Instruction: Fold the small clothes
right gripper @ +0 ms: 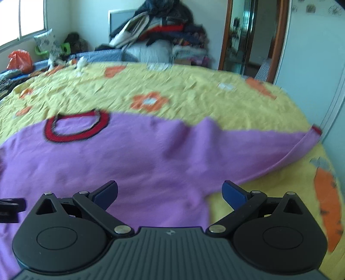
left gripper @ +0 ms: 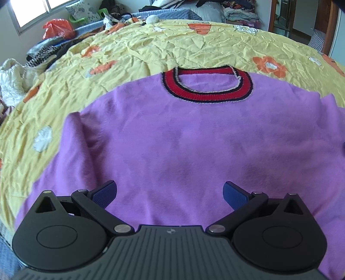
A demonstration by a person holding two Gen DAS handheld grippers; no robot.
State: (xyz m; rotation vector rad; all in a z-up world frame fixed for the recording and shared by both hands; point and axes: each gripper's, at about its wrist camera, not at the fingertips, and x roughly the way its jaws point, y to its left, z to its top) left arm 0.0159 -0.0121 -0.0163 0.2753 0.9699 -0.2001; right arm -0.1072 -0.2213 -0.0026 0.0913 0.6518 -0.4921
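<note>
While both claws, left claw (left gripper: 170, 192) and right claw (right gripper: 170, 192), gape empty, the soft, light purple fleece sweater (left gripper: 183, 146) looks limp; pinch right sleeve cuff (right gripper: 315, 130).

A bedroom with pale walls. A bed (left gripper: 151, 49) is covered by a wrinkled yellow sheet printed with orange flowers. Daylight comes through a window (left gripper: 32, 10) at the far left. Piled clothes (right gripper: 163, 36) rise behind the bed. A wooden-framed doorway (right gripper: 252, 36) stands at right.
</note>
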